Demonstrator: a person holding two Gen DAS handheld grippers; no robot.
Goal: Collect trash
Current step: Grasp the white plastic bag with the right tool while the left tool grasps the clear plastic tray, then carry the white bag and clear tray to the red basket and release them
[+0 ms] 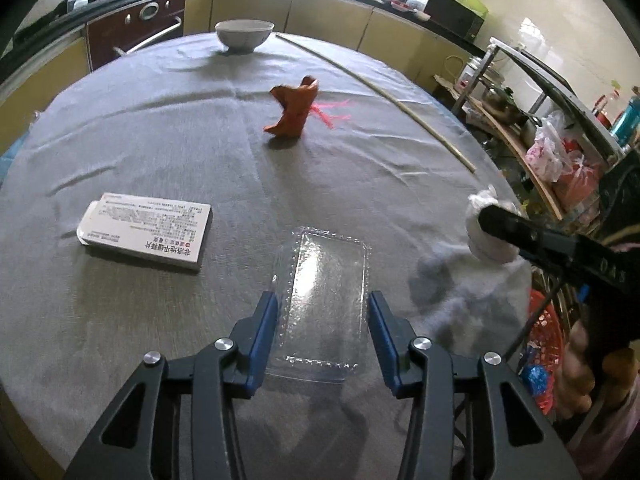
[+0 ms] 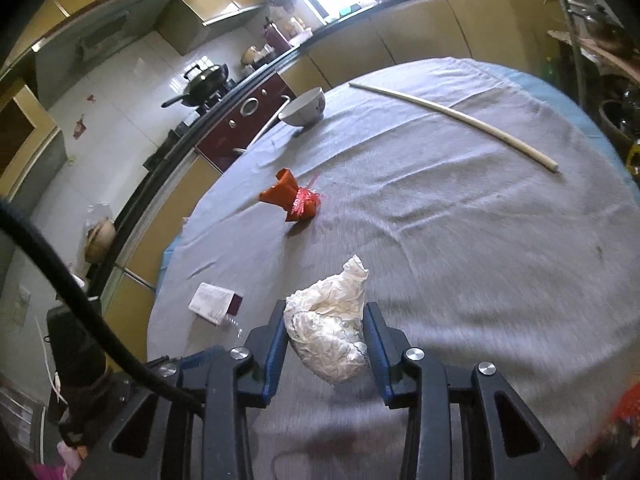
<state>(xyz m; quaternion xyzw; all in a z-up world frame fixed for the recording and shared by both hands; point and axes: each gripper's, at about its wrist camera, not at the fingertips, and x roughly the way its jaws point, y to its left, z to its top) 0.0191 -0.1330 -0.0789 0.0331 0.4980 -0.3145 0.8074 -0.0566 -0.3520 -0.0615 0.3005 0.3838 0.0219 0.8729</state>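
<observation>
A clear plastic tray (image 1: pixel 324 300) lies on the grey tablecloth between the fingers of my left gripper (image 1: pixel 322 312), which touch its long sides. My right gripper (image 2: pixel 326 328) is shut on a crumpled white paper wad (image 2: pixel 330 332) and holds it above the table; the wad also shows at the right of the left wrist view (image 1: pixel 490 228). An orange wrapper with pink string (image 1: pixel 294 114) stands mid-table, also seen in the right wrist view (image 2: pixel 292 198). A white medicine box (image 1: pixel 146 230) lies at the left, and it shows in the right wrist view (image 2: pixel 216 302).
A white bowl (image 1: pixel 244 34) stands at the far edge of the round table (image 1: pixel 120 128). A long pale stick (image 1: pixel 380 92) lies across the far right. Kitchen counters curve behind. A cluttered shelf and a red basket (image 1: pixel 546 344) stand to the right of the table.
</observation>
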